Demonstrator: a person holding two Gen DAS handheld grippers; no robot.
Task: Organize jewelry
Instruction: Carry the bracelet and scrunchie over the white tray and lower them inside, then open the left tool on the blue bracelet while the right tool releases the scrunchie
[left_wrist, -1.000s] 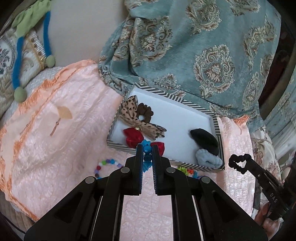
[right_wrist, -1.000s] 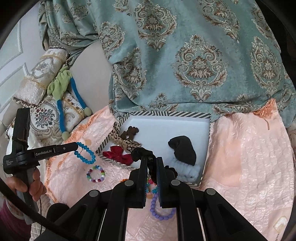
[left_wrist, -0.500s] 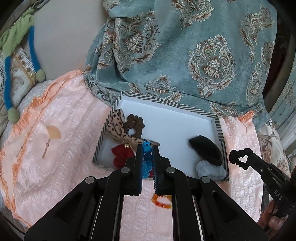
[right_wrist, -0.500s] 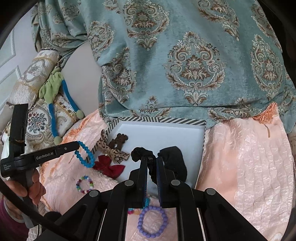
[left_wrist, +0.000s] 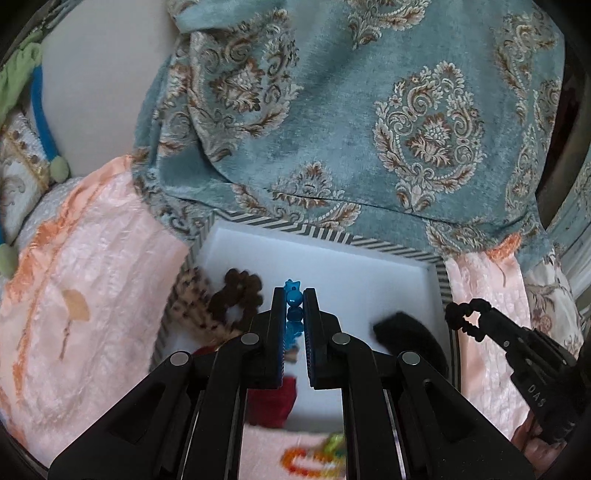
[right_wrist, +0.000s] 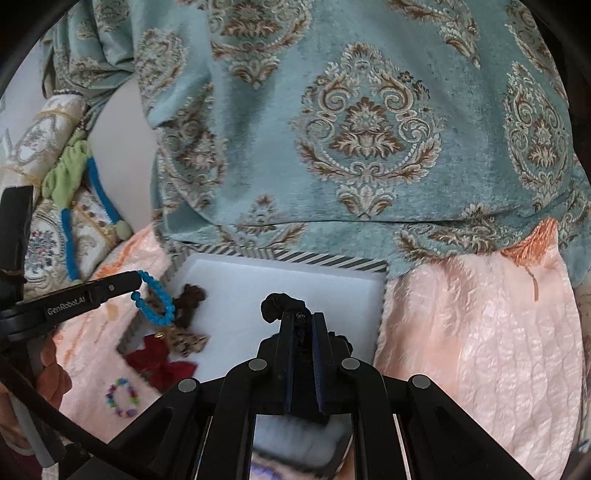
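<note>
My left gripper (left_wrist: 294, 295) is shut on a blue bead bracelet (left_wrist: 293, 298), held over the white tray (left_wrist: 369, 273) with a striped rim; the bracelet also hangs from it in the right wrist view (right_wrist: 157, 301). My right gripper (right_wrist: 300, 319) is shut on a black hair tie (right_wrist: 282, 306), also over the tray (right_wrist: 295, 280); it shows at the right of the left wrist view (left_wrist: 465, 314). In the tray lie a brown scrunchie (left_wrist: 236, 295), a leopard bow (left_wrist: 192, 299), a red bow (right_wrist: 159, 365), a black scrunchie (left_wrist: 410, 336) and a pale blue scrunchie (right_wrist: 295, 435).
The tray lies on a peach bedspread (right_wrist: 480, 350). A teal patterned blanket (right_wrist: 369, 129) overhangs its far edge. A multicoloured bead bracelet (right_wrist: 122, 398) and an orange-green one (left_wrist: 314, 454) lie on the bedspread near the tray. Cushions (right_wrist: 48, 206) stand at the left.
Both grippers have moved forward over the tray, each still holding its item. The tray and blanket now look nearer and larger.
</note>
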